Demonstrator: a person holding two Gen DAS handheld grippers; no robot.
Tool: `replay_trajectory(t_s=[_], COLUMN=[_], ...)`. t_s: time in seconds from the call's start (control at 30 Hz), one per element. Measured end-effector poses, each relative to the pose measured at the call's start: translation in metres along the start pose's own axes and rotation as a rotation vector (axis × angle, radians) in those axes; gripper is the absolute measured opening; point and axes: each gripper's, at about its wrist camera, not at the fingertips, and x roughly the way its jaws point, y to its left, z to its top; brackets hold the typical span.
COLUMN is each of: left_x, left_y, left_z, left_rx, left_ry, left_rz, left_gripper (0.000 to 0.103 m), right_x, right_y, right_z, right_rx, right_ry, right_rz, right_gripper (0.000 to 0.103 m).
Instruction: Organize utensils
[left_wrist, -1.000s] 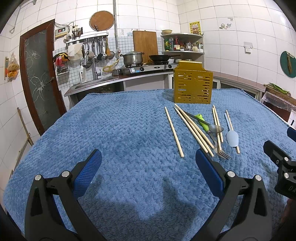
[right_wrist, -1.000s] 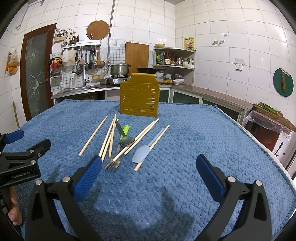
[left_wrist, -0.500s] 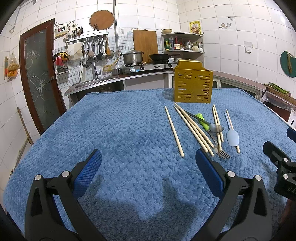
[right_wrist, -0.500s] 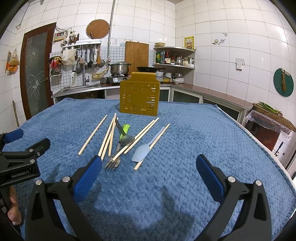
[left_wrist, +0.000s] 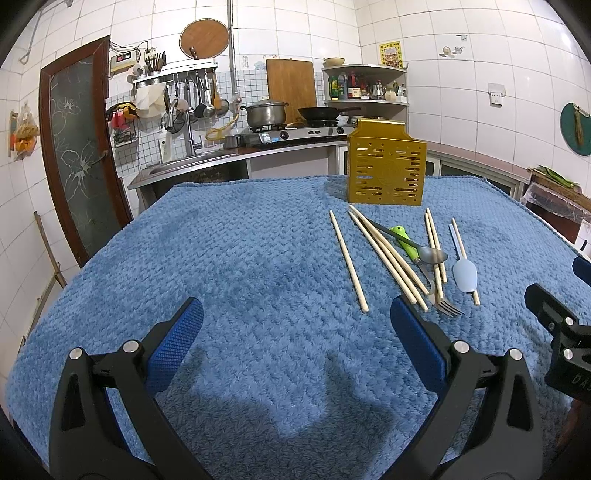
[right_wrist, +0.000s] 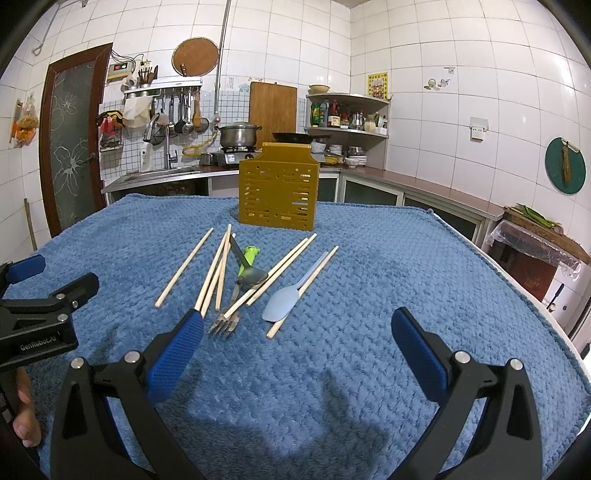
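Several wooden chopsticks (right_wrist: 183, 267) (left_wrist: 347, 260) lie scattered on the blue cloth, mixed with a metal spoon (right_wrist: 253, 273) (left_wrist: 430, 254), a green-handled fork (right_wrist: 223, 325) (left_wrist: 445, 304) and a pale blue spoon (right_wrist: 281, 304) (left_wrist: 464, 271). Behind them stands a slotted yellow utensil holder (right_wrist: 279, 188) (left_wrist: 386, 168). My left gripper (left_wrist: 295, 339) is open, hovering low in front and left of the pile. My right gripper (right_wrist: 295, 345) is open too, just short of the fork's tines, with nothing between its fingers.
The blue cloth (left_wrist: 229, 251) covers the whole table; its right edge (right_wrist: 517, 284) drops off near a wrapped red stool (right_wrist: 532, 254). A kitchen counter with sink (left_wrist: 192, 158), pot and stove runs behind. A hand (right_wrist: 22, 413) holds the left gripper.
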Motion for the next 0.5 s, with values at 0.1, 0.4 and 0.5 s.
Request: replay_trajectory(t_s=[0.1,0.4,0.5], left_x=[-0.0001,-0.0002,-0.0001], left_y=[0.0007,0.0009,0.0010], left_z=[0.0001,0.0003,0.0003], left_rx=[-0.001,-0.001,-0.001], left_ry=[0.000,0.001,0.001], left_rz=[-0.001,-0.001,-0.001], left_gripper=[0.098,0.098,0.098], right_x=[0.0002,0.0000,-0.0002], right_y=[0.0003,-0.0007,-0.0010], right_z=[-0.0002,-0.0008,-0.0007], right_rx=[0.000,0.002,0.002], right_ry=[-0.001,-0.002,-0.002], right_rz=[0.000,-0.003,-0.002], right_gripper=[0.099,0.099,0.099])
